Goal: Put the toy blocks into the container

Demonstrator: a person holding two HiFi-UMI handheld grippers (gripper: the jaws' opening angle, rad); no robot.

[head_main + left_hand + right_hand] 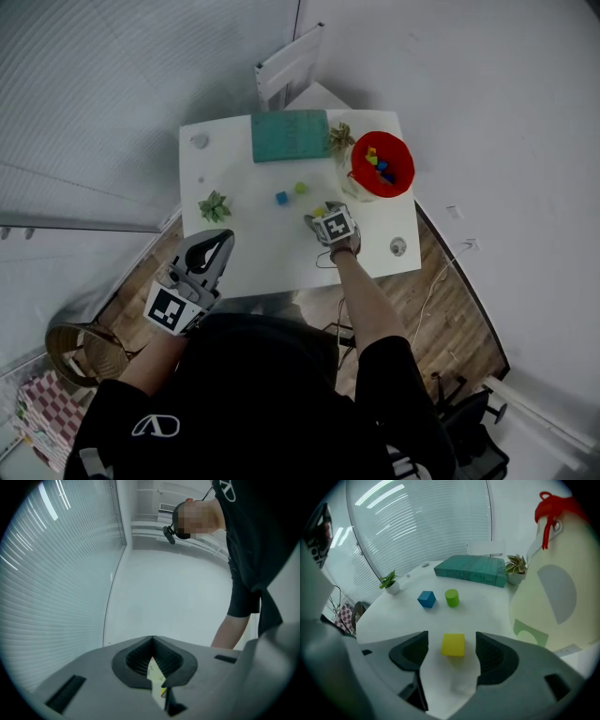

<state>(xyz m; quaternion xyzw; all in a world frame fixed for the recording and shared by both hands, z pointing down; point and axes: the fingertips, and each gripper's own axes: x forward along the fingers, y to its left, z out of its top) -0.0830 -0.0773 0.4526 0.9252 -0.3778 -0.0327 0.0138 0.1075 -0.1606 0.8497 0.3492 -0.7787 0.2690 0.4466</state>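
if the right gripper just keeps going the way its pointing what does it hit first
Most likely the yellow block, which sits on the white table between the open fingers of the right gripper, with gaps on both sides. The tabletop comes right after it.

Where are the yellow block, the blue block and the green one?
yellow block (453,645), right gripper view, its top face
blue block (426,599), right gripper view, its middle
green cylinder (452,601), right gripper view, its curved side
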